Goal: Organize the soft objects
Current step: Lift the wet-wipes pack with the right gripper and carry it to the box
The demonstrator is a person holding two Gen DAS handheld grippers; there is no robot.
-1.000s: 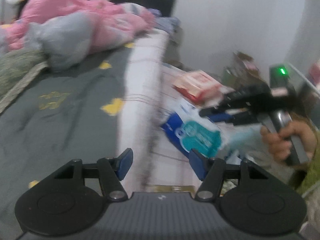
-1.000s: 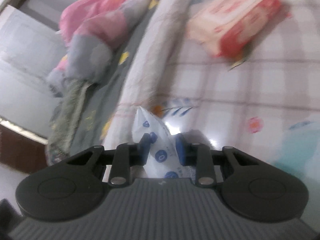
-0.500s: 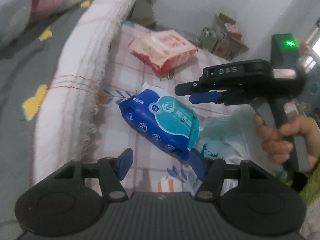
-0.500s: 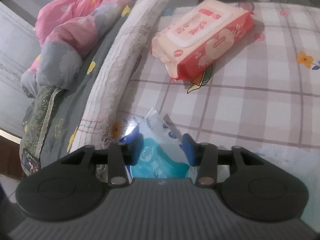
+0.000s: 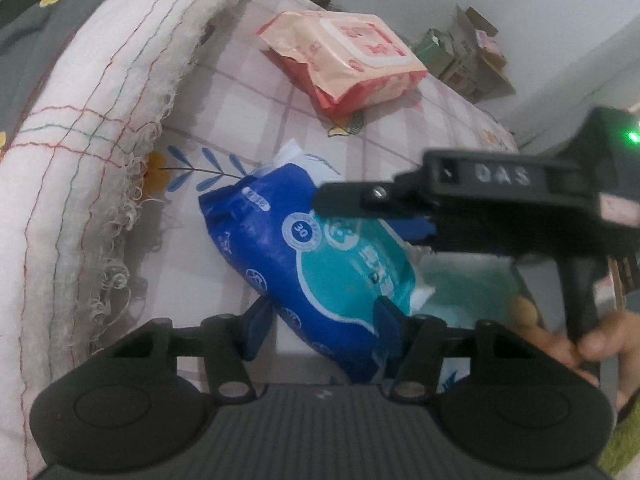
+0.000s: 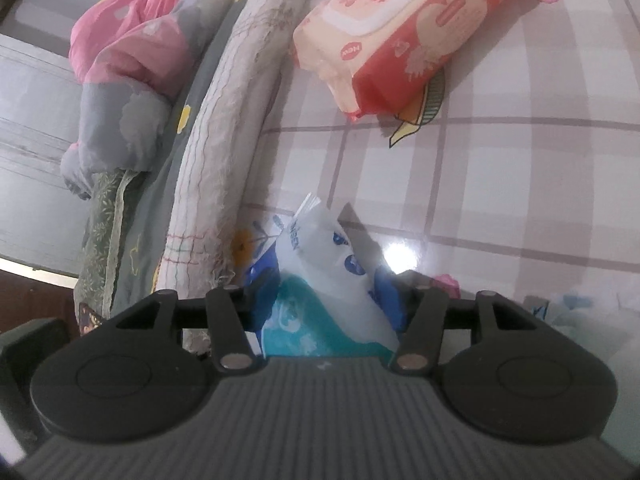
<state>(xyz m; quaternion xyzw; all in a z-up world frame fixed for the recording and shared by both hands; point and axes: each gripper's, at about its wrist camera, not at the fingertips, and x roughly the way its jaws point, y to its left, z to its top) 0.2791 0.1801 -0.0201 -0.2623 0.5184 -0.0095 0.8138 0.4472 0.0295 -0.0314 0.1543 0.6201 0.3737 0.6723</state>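
Leftmost, a rolled white blanket (image 5: 92,112) with frayed, coloured stitching runs along the edge of a grey bed cover, and a pink and grey quilt (image 6: 132,52) is bunched up beyond it in the right wrist view. Beside the roll lies a checked sheet (image 5: 248,120) with flower prints, and on it, near its middle, the blue and teal wipes pack (image 5: 320,264) lies slanted, its crimped white end toward the roll. The left gripper (image 5: 324,322) points down at the pack's near end: its blue fingers (image 5: 260,320) straddle that end, half open and closing, one pad in front of the wrapper, though I cannot tell if they press it yet. Farther back, well apart from the blue pack, a red and cream wipes pack (image 5: 344,56) rests on the sheet. To the right, the right gripper (image 6: 326,300) reaches in over the blue pack's other end; its fingers (image 6: 388,292) stand either side of the wrapper's raised white flap, opening, with a little slack on both sides. A hand (image 5: 588,344) grasps that gripper's handle at the far right.
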